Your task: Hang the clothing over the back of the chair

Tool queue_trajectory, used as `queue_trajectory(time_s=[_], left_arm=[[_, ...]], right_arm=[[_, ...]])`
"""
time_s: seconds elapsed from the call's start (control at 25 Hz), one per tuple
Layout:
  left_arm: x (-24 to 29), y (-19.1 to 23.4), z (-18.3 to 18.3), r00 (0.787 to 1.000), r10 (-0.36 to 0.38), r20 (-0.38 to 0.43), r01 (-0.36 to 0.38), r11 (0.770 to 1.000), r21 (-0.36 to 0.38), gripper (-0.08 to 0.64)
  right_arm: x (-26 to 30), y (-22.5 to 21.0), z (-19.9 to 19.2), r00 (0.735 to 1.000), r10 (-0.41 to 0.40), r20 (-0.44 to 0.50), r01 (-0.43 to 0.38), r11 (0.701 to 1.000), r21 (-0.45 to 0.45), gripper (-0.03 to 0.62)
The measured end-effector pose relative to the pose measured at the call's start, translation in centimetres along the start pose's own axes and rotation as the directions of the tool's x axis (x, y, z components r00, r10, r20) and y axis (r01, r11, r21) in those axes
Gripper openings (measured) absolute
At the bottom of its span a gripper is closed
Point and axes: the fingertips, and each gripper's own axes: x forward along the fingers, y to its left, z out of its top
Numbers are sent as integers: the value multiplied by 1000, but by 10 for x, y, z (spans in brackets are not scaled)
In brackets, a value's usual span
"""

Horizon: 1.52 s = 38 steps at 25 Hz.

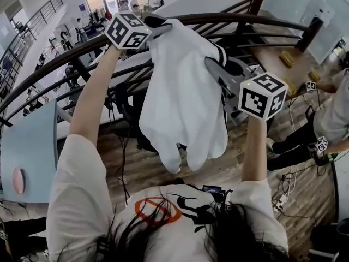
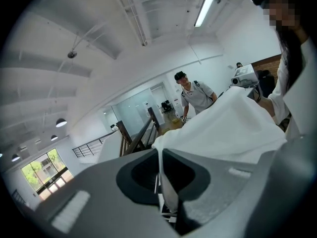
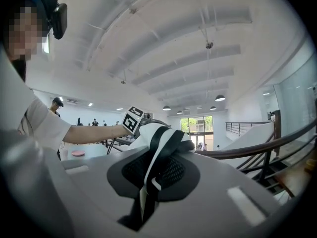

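below both jaws: white garment hangs; left hand-held gripper, right hand-held gripper pinch it

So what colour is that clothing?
The clothing is white with black stripes on its trim; the head view shows it best.

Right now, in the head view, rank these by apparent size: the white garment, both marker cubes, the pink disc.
1. white garment
2. right marker cube and left marker cube: about alike, so not ranked apart
3. pink disc
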Motion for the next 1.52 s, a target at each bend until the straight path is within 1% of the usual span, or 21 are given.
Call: queue_trajectory(time_s=[0.2, 0.32, 0.44, 0.52, 0.64, 0.72, 0.8, 0.84, 0.88, 0.92, 1.0, 1.04, 1.08, 1.12, 1.2, 1.24, 1.28, 1.32, 1.4, 1.44, 1.52], left_arm=[[19, 4, -66, 996, -49, -79, 43, 996, -82, 133], [32, -12, -110, 988, -101, -116, 80, 982, -170, 135], [35, -34, -152, 977, -161, -142, 121, 959, -257, 137], [38, -45, -172, 970, -195, -146, 146, 945, -292, 138], [47, -56, -191, 960, -235, -151, 174, 926, -335, 138], [49, -71, -199, 948, -280, -151, 211, 907, -364, 143], [45, -86, -203, 931, -337, -136, 262, 882, -393, 191], [41, -91, -204, 921, -371, -122, 292, 862, -414, 259], [35, -97, -203, 908, -407, -100, 327, 837, -439, 347], [29, -101, -200, 892, -446, -69, 368, 807, -461, 386], [13, -108, -190, 861, -508, 8, 447, 749, -489, 411], [5, -107, -183, 853, -519, 50, 473, 731, -493, 417], [-2, -103, -174, 857, -509, 87, 481, 728, -489, 417], [-6, -96, -166, 872, -476, 117, 469, 743, -477, 417], [-9, -78, -144, 914, -368, 169, 404, 803, -438, 416], [-8, -73, -129, 923, -327, 204, 384, 823, -418, 416], [-8, -73, -113, 917, -313, 249, 392, 828, -402, 416], [-7, -78, -96, 897, -327, 297, 426, 819, -386, 416], [-2, -100, -67, 842, -398, 365, 520, 779, -349, 416], [3, -113, -57, 818, -441, 369, 559, 761, -328, 416], [17, -139, -49, 790, -523, 321, 606, 744, -280, 411]], right_arm=[[35, -14, -22, 995, 31, -93, -31, 1000, -2, 43], [46, -24, -43, 983, 65, -173, -64, 998, 6, 44], [56, -25, -69, 960, 120, -255, -113, 993, 40, 46], [62, -29, -80, 940, 152, -304, -146, 988, 44, 48], [68, -37, -93, 909, 188, -372, -186, 982, 41, 48], [69, -36, -99, 888, 220, -403, -214, 975, 62, 48], [69, -33, -102, 871, 249, -423, -237, 968, 80, 48], [70, -31, -103, 864, 261, -430, -248, 965, 87, 48], [71, -30, -104, 857, 271, -439, -257, 962, 93, 48], [72, -29, -107, 848, 281, -450, -266, 959, 99, 48], [74, -26, -116, 825, 299, -480, -284, 953, 106, 48], [75, -25, -121, 811, 308, -497, -294, 950, 108, 48], [76, -23, -127, 797, 318, -513, -305, 946, 112, 48], [77, -21, -133, 784, 329, -527, -317, 941, 117, 49], [77, -19, -142, 764, 350, -542, -336, 933, 129, 49], [76, -19, -143, 759, 356, -545, -342, 930, 131, 49], [76, -19, -144, 757, 358, -546, -345, 929, 131, 49], [76, -19, -143, 757, 360, -546, -348, 929, 130, 49], [77, -17, -143, 756, 364, -544, -355, 926, 128, 49], [78, -16, -143, 755, 367, -543, -358, 925, 126, 49], [78, -16, -142, 755, 366, -545, -361, 925, 122, 49]])
